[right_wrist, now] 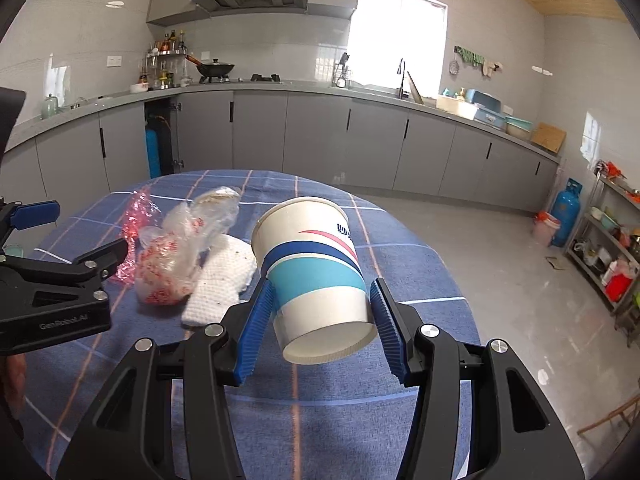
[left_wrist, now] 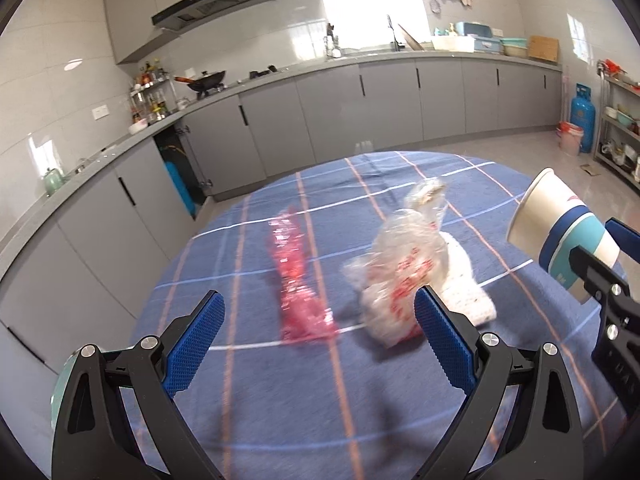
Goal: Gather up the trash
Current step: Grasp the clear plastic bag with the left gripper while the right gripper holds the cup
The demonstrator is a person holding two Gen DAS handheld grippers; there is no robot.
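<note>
My right gripper (right_wrist: 320, 300) is shut on a white paper cup (right_wrist: 316, 268) with blue and teal bands, held tilted above the blue checked tablecloth (right_wrist: 400, 264). The same cup (left_wrist: 560, 232) shows at the right edge of the left wrist view. My left gripper (left_wrist: 320, 312) is open with nothing between its blue pads, hovering over the table. Just beyond it lie a crumpled red wrapper (left_wrist: 296, 276), a clear plastic bag with red print (left_wrist: 400, 268) and a white knitted cloth (left_wrist: 464, 280). The bag (right_wrist: 176, 252), cloth (right_wrist: 220, 280) and wrapper (right_wrist: 136, 216) lie left of the cup.
Grey kitchen cabinets (right_wrist: 320, 140) and a counter with a wok (right_wrist: 216, 67) run behind the round table. A blue gas cylinder (right_wrist: 566, 212) and a metal shelf (right_wrist: 616, 248) stand at the right wall. Tiled floor (right_wrist: 500, 280) lies right of the table.
</note>
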